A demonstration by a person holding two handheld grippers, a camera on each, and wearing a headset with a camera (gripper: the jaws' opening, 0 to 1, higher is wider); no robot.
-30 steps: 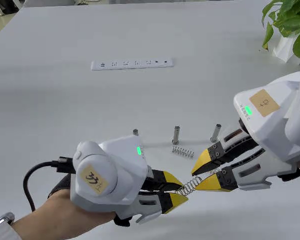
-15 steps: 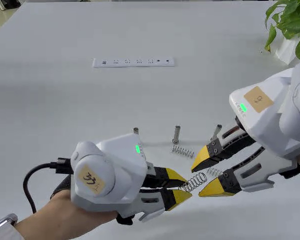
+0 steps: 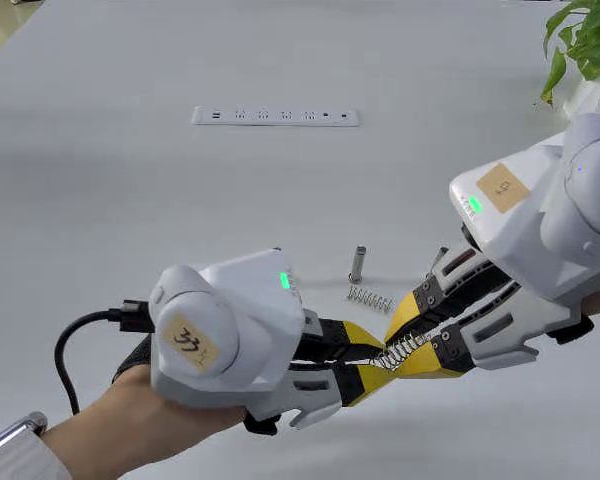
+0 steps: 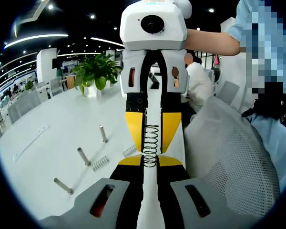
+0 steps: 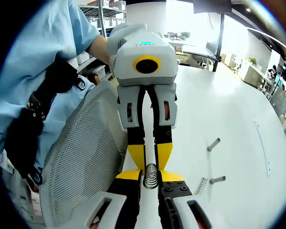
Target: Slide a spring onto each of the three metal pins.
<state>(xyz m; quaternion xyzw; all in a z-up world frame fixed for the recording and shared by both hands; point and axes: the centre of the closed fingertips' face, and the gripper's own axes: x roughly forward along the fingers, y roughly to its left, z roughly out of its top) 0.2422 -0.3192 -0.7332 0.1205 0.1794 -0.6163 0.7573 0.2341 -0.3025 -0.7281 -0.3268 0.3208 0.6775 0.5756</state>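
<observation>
Passing spring (image 4: 151,143) across, hold left claw (image 4: 150,161) clenched on it until right claw (image 5: 151,179) (seemingly clamped on too) has it straight for pin (image 3: 357,265).

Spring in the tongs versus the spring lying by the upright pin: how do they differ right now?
The held spring is up off the table, caught at its ends by the tongs of the left gripper and right gripper; the loose spring lies flat on the table, untouched. The held spring slants upward; the loose spring lies level beside the pin. Both are bare metal coils, neither on a pin.
</observation>
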